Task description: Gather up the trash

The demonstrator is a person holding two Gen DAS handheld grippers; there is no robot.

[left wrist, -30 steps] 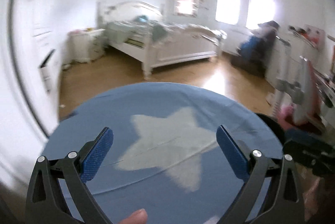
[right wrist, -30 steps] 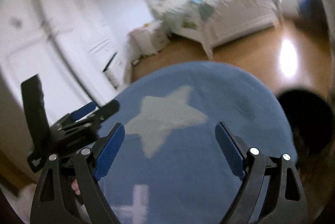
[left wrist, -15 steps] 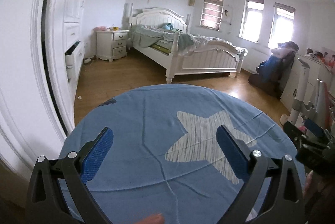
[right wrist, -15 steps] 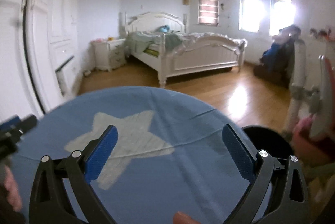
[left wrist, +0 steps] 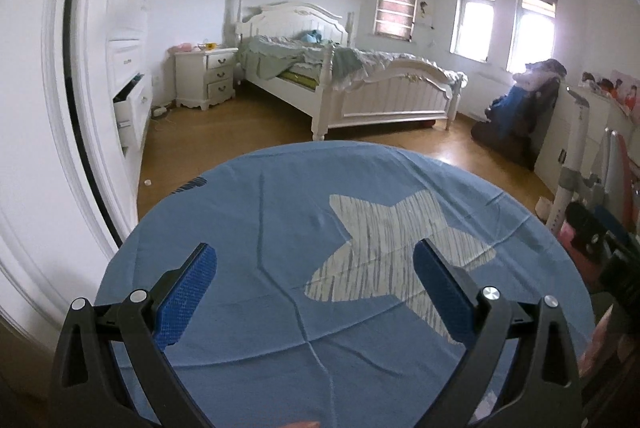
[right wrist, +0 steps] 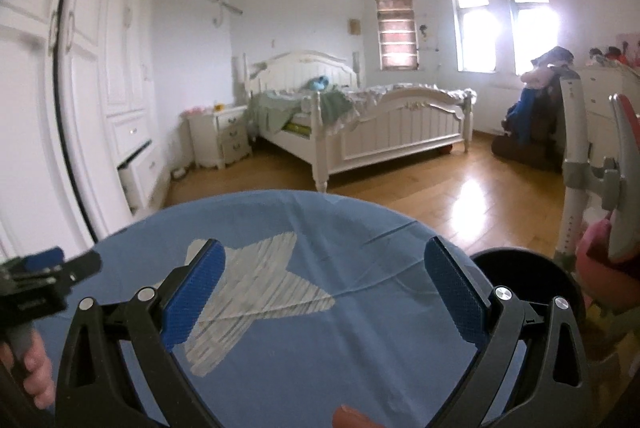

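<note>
Black bin (right wrist: 524, 280) beside right tool (right wrist: 326, 288)

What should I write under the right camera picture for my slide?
Open right gripper above a round table's blue star cloth, black bin beside it.

A round table (left wrist: 280, 212) wears a blue cloth (left wrist: 248, 340) with a pale star (left wrist: 392, 248).

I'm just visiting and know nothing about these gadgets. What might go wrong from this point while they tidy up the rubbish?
1. Both grippers, left and right, hang open and empty over the blue star tablecloth; no trash shows on it, so time may be lost searching.
2. The loose, creased cloth could catch on the fingers and be dragged.
3. The black bin sits low beside the table edge, so dropped rubbish might miss it.
</note>
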